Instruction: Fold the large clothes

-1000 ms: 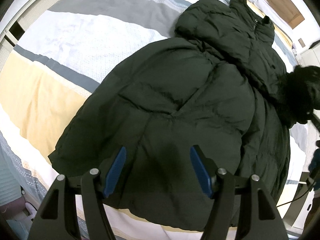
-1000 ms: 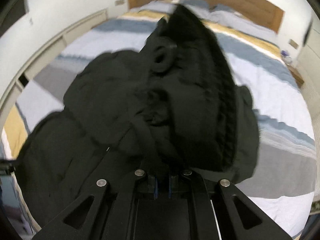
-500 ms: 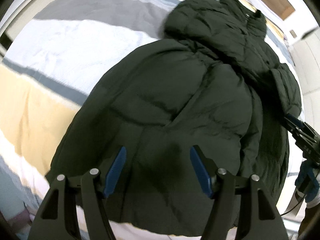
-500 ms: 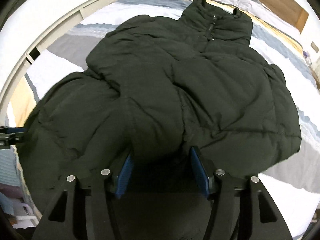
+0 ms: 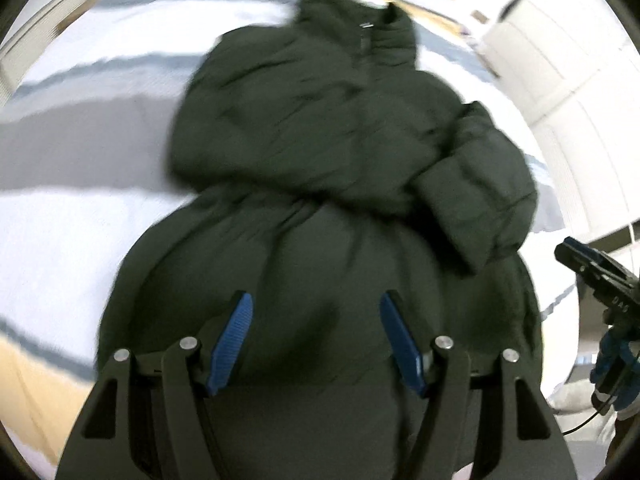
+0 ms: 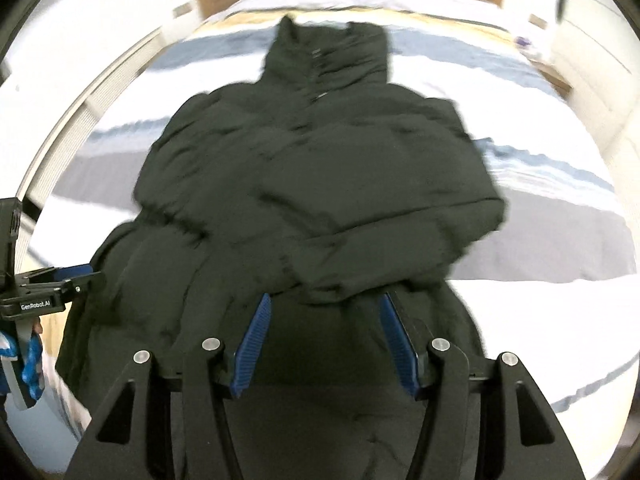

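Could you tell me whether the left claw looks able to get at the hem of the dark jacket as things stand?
Probably yes. The left claw is open and empty, pointing down over the lower part of the jacket, with nothing between them. The right claw, also open, hangs off to the side.

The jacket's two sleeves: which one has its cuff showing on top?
The sleeve folded across the puffer jacket on the right gripper's side, cuff lying open to view. The other sleeve shows no cuff.
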The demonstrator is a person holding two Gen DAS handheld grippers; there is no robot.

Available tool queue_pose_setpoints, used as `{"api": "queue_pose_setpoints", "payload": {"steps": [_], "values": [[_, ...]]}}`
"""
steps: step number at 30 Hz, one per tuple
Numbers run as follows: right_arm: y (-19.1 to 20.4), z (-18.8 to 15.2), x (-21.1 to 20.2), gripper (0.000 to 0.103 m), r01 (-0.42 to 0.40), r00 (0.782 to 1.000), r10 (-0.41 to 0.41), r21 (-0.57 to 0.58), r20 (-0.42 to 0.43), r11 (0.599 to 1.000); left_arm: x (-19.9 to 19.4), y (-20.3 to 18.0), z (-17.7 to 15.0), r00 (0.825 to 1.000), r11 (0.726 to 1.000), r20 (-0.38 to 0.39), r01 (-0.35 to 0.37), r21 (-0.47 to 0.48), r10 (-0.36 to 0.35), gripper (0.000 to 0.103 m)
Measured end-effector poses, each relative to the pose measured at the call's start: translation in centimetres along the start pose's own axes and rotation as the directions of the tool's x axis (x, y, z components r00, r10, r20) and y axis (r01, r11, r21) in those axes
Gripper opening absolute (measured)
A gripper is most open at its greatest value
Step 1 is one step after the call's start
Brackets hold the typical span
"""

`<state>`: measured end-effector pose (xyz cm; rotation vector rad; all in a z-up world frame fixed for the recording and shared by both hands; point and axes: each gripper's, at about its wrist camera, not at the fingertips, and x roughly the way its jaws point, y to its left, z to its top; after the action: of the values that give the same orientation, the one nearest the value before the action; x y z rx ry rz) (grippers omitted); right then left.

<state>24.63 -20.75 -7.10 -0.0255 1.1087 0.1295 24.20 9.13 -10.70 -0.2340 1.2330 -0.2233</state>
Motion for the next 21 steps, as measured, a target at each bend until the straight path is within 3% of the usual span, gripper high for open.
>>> {"api": "queue_pose_setpoints", "payload": {"steps": [9, 14, 17, 21], "values": [[-7.1, 2.8, 2.3, 0.058, 0.016, 0.998, -0.022, 0.085, 0.063, 0.996, 3.0, -10.5, 5.2, 0.997, 0.981, 0.032, 0.070, 0.182, -0.077, 0.065], [-7.8, 5.1, 4.6, 0.058, -0.015, 0.998, 0.012, 0.039, 0.069, 0.999, 5.5, -14.4, 6.9, 0.993, 0.971, 0.034, 0.102, 0.214, -0.112, 0.065], [-7.1, 5.9, 6.1, 0.058, -0.040, 0.997, 0.040, -0.006, 0.060, 0.999, 7.7, -15.5, 7.5, 0.996, 0.973, 0.040, 0.074, 0.221, -0.085, 0.065], [-6.7, 6.1, 8.7, 0.058, -0.065, 0.998, 0.066, -0.045, 0.016, 0.997, 11.1, -14.4, 7.4, 1.000, 0.977, 0.015, -0.005, 0.214, 0.002, 0.065]]}}
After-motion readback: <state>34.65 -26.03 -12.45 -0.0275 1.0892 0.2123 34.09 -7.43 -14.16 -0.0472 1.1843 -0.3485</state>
